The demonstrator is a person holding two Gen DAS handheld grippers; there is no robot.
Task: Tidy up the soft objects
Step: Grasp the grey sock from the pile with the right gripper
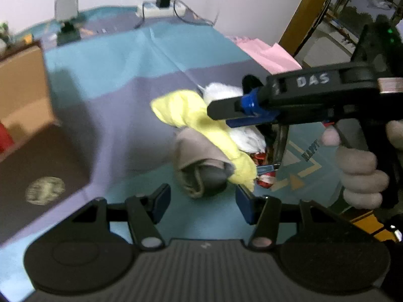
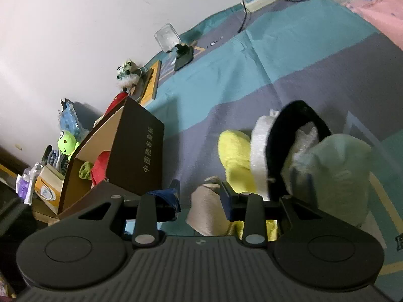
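Observation:
A pile of soft things lies on the striped blue and purple cloth [image 1: 121,58]: a yellow cloth [image 1: 201,123], a grey-beige sock [image 1: 199,161], a white fluffy item [image 1: 226,93] and a black band [image 2: 297,130]. My left gripper [image 1: 201,201] is open just in front of the sock. My right gripper [image 2: 199,198] is open, low over the pile, with the beige sock [image 2: 206,211] between its fingers; seen from the left wrist view [image 1: 221,110] it reaches in from the right above the yellow cloth. A pale green soft item [image 2: 340,168] lies at the right.
An open brown cardboard box [image 2: 136,151] with a red soft item [image 2: 100,168] inside stands at the left. A power strip [image 1: 161,7] with cables and a small stand [image 1: 66,32] sit at the far edge. A pink cloth [image 1: 267,52] lies far right. Toys [image 2: 66,143] crowd the wall.

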